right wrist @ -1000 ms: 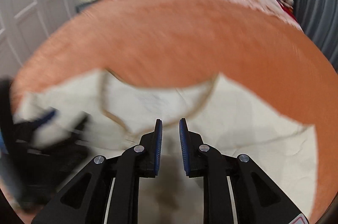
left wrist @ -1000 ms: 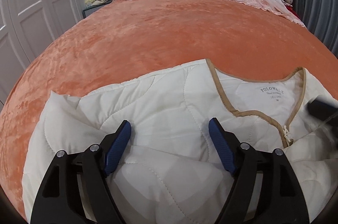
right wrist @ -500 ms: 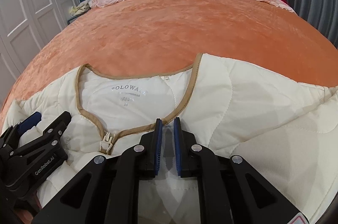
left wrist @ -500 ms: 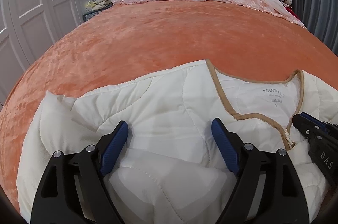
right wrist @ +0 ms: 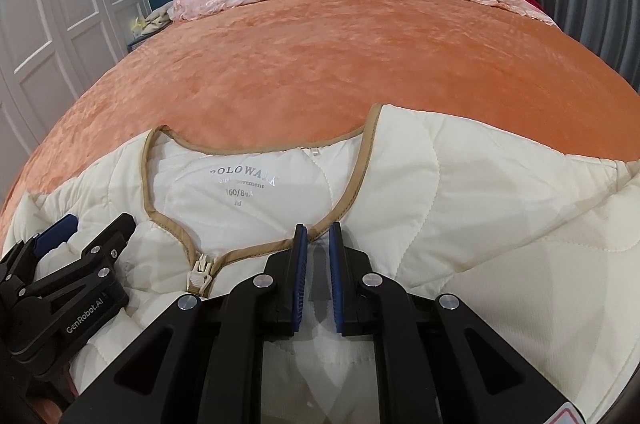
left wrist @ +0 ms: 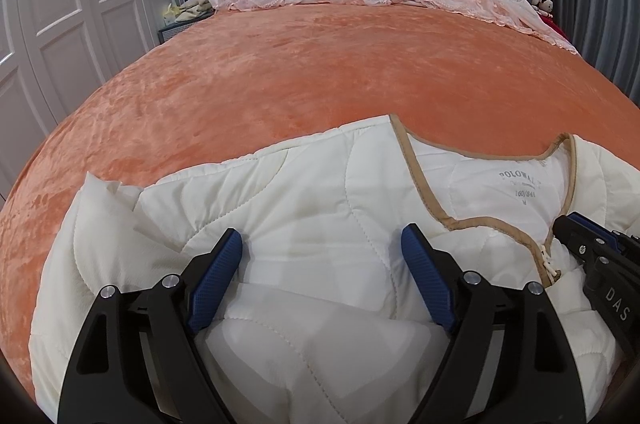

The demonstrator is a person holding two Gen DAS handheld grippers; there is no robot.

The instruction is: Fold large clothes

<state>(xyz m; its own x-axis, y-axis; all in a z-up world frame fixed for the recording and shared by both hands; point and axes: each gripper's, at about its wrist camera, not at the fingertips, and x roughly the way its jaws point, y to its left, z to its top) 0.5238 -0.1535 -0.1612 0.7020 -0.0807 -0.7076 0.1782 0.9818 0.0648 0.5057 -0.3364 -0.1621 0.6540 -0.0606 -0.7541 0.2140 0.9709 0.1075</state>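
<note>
Cream quilted fabric fills the near part of both views: a padded jacket (right wrist: 460,224) lies front-up on the orange bedspread (right wrist: 320,63), its tan-trimmed neckline (right wrist: 360,163) toward the far side and the zipper pull (right wrist: 199,274) just below the neck opening.

The right gripper (right wrist: 318,244) has just been narrowing its jaws; a second ago it was swinging in blurred above the jacket, and now it sits low on the front panel just beside the neckline trim, pads almost together. Whether a pinch of fabric lies between them I cannot tell, since only shadow shows in the slit.

The left gripper (left wrist: 322,256) holds its jaws wide apart over the jacket's left front panel, gripping nothing, about where it was a second ago. A folded-in sleeve or panel (left wrist: 320,344) bulges beneath it.

My reading is that the right side is taking hold near the collar, while the left has yet to close before any fold can be lifted.
</note>
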